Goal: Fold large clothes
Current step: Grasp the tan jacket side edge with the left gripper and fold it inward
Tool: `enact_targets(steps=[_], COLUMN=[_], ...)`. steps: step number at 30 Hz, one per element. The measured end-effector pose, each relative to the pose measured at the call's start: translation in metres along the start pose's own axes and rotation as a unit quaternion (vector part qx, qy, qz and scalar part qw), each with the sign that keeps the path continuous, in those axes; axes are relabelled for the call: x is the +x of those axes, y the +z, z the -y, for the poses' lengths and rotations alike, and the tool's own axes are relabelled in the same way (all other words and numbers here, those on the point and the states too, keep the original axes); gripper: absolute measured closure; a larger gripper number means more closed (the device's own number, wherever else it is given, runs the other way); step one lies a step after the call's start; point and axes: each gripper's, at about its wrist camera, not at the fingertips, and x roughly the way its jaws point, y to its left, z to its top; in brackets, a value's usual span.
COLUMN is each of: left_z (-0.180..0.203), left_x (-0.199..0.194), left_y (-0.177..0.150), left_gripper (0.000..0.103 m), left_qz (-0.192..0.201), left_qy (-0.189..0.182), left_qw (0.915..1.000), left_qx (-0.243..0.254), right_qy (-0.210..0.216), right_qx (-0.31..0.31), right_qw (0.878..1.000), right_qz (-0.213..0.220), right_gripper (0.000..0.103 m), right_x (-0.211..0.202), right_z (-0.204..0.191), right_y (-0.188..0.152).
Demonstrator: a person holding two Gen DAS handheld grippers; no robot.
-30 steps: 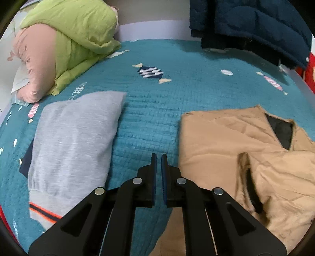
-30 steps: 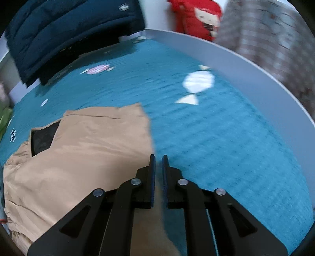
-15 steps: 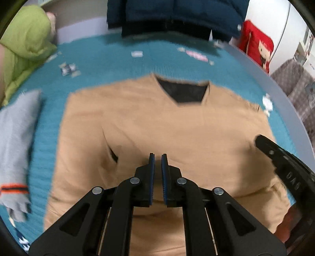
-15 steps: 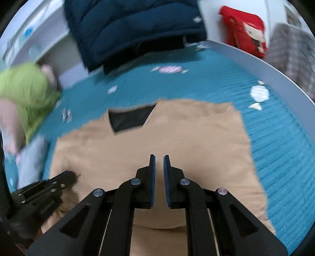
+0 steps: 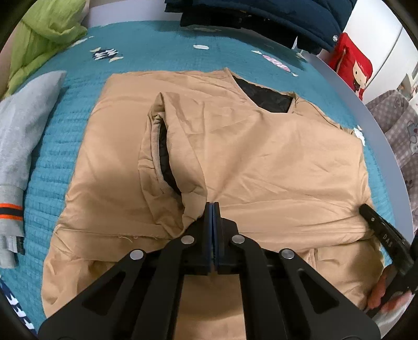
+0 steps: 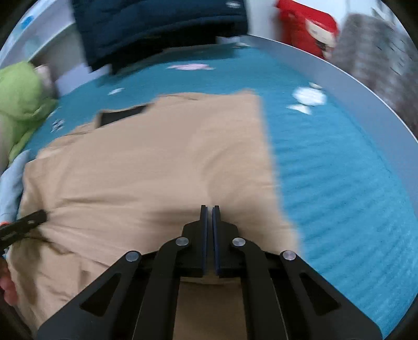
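Both grippers, left (image 5: 212, 206) & right (image 6: 209, 209), pinched shut on tan jacket (image 5: 261, 162).

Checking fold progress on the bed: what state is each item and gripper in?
Tan jacket: flat on the bed, sleeve folded across its front.
Grey sweatshirt: folded, beside the jacket.
Left gripper: shut, tips at the jacket fabric.
Right gripper: shut, over the jacket.

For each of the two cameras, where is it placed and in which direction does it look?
Left wrist: sits on the left gripper, looks down over the tan padded jacket on the teal quilted bedspread; a hand shows lower right.
Right wrist: sits on the right gripper, looks down at the jacket's right edge.
Shared: jacket, bedspread, hanging navy puffer coat.
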Motion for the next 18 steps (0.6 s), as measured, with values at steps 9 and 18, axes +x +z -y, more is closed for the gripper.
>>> enact_targets(steps=[9,18], left_z=[0.0,-0.004], left_x=[0.006,0.011], left_y=[0.001,0.001], left_gripper=[0.101,0.101], left_qz=[0.003,0.01], left_qy=[0.009,0.0], left_qw=[1.0,0.9999], left_qx=[-0.004,-0.012], right_qy=[0.003,0.153], right_qx=[0.035,-0.082], right_qw=[0.997,0.984], right_qz=[0.068,-0.031], right_gripper=[0.097,0.097], right_x=[-0.039,0.007], right_z=[-0.011,-0.139], right_y=[0.048,0.024])
